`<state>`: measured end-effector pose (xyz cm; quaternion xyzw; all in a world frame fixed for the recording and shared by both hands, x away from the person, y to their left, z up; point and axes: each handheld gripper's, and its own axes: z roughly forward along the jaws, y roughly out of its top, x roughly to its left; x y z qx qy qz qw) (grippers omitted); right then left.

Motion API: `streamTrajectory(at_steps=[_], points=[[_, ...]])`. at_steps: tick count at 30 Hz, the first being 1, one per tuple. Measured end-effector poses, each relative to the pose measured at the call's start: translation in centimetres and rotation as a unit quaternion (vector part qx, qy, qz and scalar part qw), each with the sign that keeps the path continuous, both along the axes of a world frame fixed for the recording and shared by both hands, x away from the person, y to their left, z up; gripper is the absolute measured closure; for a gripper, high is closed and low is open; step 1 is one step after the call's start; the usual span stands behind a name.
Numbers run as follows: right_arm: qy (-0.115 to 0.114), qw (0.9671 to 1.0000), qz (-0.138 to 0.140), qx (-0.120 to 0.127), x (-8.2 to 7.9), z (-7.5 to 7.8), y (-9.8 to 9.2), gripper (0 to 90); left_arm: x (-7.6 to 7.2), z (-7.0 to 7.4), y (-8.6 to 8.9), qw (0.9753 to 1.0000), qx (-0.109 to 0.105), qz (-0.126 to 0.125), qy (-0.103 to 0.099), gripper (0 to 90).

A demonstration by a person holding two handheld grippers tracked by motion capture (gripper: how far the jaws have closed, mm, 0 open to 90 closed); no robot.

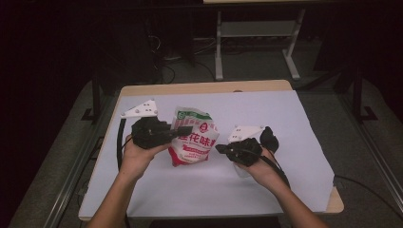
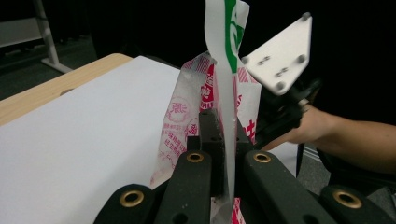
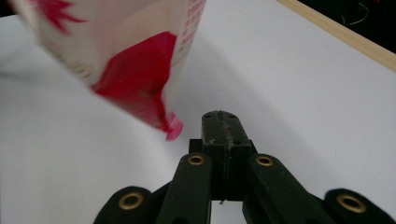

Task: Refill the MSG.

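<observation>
Nearest me, the white surface (image 1: pixel 266 190) lies bare between my forearms and its front edge, with open room on both sides of my hands. My right tool (image 1: pixel 219 148) sits low just above the sheet, its jaws pressed together on nothing, pointing left toward the bag's lower corner and just short of it. My left tool (image 1: pixel 189 129) is clenched on the snack bag (image 1: pixel 194 137), pinching the thin edge of its upper part between the jaws; in the left gripper view the film rises straight up out of the pads. The bag stands upright near the middle of the surface, long axis vertical, green top up and red bottom down, its printed face toward me. Beyond it the sheet runs bare to the wooden far edge (image 1: pixel 204 87). Past that, a dark floor, cables and a white desk frame (image 1: pixel 256 42).
</observation>
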<state>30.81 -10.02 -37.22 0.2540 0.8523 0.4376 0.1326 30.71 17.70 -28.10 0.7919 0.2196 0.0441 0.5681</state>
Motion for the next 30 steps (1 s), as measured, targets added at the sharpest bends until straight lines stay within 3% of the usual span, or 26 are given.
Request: streamTrajectory(at_steps=[6, 16, 25, 28, 30], points=[[-0.005, 0.9999, 0.000, 0.012, 0.2, -0.4, 1.1, 90.0, -0.1, 0.3, -0.6, 0.9999, -0.011, -0.004, 0.001, 90.0], [-0.019, 0.9991, 0.014, 0.035, -0.7, -0.7, 1.7, 90.0, 0.0, 1.1, -1.7, 0.9997, -0.020, 0.002, -0.016, 90.0], [-0.033, 0.9983, 0.020, 0.043, -2.0, -0.9, 2.2, 90.0, 0.5, 1.8, -3.2, 0.9995, -0.018, 0.002, -0.026, 90.0], [-0.052, 0.9977, 0.019, 0.038, -2.4, -1.1, 2.3, 90.0, 0.6, 1.9, -3.7, 0.9995, -0.019, 0.003, -0.027, 90.0], [-0.052, 0.9976, 0.023, 0.039, -2.6, -1.2, 2.4, 90.0, 0.7, 1.8, -4.2, 0.9994, -0.021, 0.002, -0.027, 90.0]])
